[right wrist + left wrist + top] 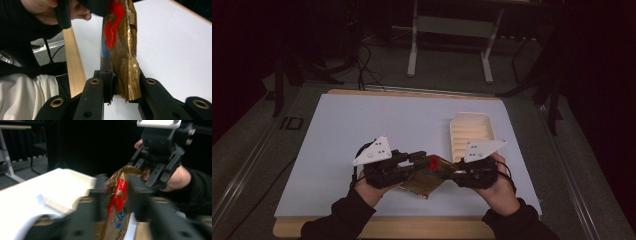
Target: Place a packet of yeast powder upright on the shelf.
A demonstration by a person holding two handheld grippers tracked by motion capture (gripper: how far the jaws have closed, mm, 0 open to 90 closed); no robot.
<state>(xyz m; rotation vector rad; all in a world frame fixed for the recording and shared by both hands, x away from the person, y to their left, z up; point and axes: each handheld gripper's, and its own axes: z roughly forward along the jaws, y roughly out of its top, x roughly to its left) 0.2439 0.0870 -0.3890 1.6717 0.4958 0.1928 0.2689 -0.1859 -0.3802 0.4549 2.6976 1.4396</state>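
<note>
right tongs (122, 82) clamped on one end of a gold snack wrapper (123, 50) w/ red print. left tongs (120, 202) straddle the other end, jaws parted, pads not clearly pressing. wrapper held between both, just above the white counter (362, 130) near its front edge. ribbed cream tray (472, 132) just behind the right tongs.

Looks like lab / recording studio, not home. Evidence: dark room w/ black curtain backdrop, only work area lit. White sheet (362, 130) over wooden board (382, 229) as staged work surface. Behind it, white metal frame of adjustable desk (413, 45) on grey floor. Cables (364, 65) trailing across floor, black stand legs (287, 75) at sides, floor rail (247, 155) alongside. No household or shop fittings visible.
</note>
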